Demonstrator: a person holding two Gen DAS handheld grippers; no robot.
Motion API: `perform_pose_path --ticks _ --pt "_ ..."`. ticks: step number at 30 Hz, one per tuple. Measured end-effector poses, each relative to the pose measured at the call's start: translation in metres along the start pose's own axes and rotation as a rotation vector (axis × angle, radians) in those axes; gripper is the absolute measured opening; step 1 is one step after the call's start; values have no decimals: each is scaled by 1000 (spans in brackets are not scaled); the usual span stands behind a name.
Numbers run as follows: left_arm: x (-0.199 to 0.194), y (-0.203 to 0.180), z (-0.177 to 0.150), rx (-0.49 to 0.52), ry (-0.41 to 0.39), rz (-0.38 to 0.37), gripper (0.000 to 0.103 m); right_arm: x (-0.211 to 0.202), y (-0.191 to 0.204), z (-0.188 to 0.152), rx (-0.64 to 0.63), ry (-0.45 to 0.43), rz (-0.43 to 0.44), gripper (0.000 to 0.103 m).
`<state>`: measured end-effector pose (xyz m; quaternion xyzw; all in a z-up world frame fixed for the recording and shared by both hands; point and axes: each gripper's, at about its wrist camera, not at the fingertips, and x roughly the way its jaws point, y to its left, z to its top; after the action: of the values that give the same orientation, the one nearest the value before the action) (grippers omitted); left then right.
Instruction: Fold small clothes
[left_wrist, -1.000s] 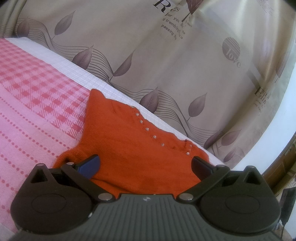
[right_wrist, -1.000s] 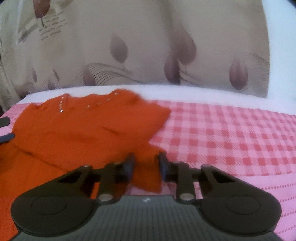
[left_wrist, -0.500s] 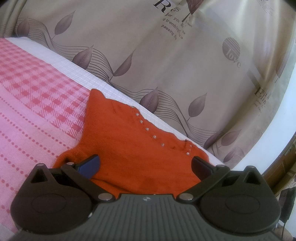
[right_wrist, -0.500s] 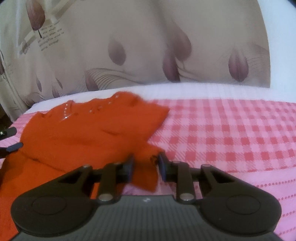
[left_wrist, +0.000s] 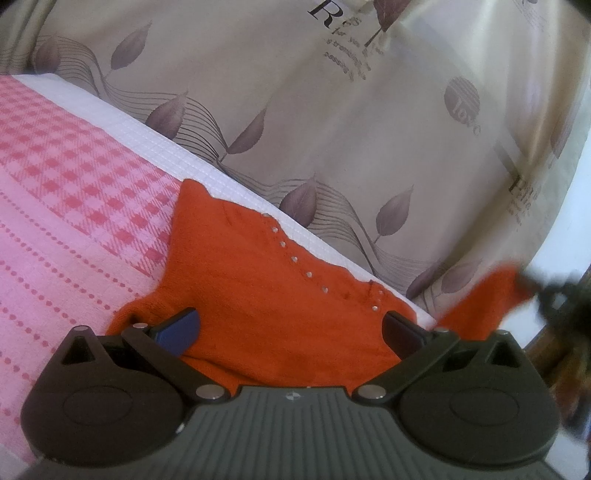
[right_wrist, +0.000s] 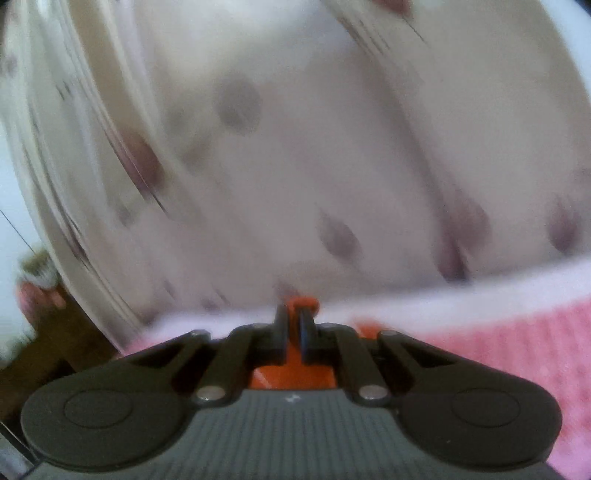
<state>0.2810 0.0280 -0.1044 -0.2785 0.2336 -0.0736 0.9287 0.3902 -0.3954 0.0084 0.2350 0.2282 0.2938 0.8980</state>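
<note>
An orange knitted top (left_wrist: 273, 295) with small pearl studs lies on the pink checked bedspread (left_wrist: 74, 206). My left gripper (left_wrist: 291, 328) is open and low over the garment, its fingers wide apart on either side of the fabric. My right gripper (right_wrist: 293, 325) is shut on a fold of the orange top (right_wrist: 291, 373); the view is blurred by motion. In the left wrist view the right gripper (left_wrist: 554, 295) shows at the right edge, lifting an orange sleeve (left_wrist: 484, 302) off the bed.
A beige curtain (left_wrist: 351, 129) with leaf prints hangs behind the bed. A white mattress edge (left_wrist: 147, 136) runs along the far side. Brown floor or furniture (right_wrist: 55, 332) shows at the lower left of the right wrist view.
My right gripper has closed on the orange fabric and swung up and left, lifting the sleeve into the left wrist view. My left gripper has stayed still and open.
</note>
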Motion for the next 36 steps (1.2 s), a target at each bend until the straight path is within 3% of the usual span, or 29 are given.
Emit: perform_pose_path --ticks 2,4,9,13,20,23,27,32,34,36 --pt "0 0 0 -5 -1 0 103 -3 0 17 35 -88 35 6" --pt "0 0 0 -4 -2 3 103 6 -21 17 89 -97 -14 6" --pt "0 -1 0 -5 -3 5 103 37 -89 -39 236 74 -201 6" --pt "-1 0 0 -7 -6 7 103 41 -115 -68 302 109 -261 6" --pt "-2 1 1 -12 -14 13 103 39 -113 -72 279 116 -275 7" --pt "-13 7 5 -48 -80 60 103 31 -110 -72 290 81 -264 7" --pt "-28 25 20 -131 -132 117 103 22 -85 -69 160 60 -361 8" --pt "-15 13 60 145 -37 144 103 17 -49 -78 31 17 -304 10" --pt "-2 9 75 262 11 148 101 24 -39 -88 -24 34 -304 16" --pt "16 7 84 372 60 144 100 33 -39 -101 -30 55 -295 30"
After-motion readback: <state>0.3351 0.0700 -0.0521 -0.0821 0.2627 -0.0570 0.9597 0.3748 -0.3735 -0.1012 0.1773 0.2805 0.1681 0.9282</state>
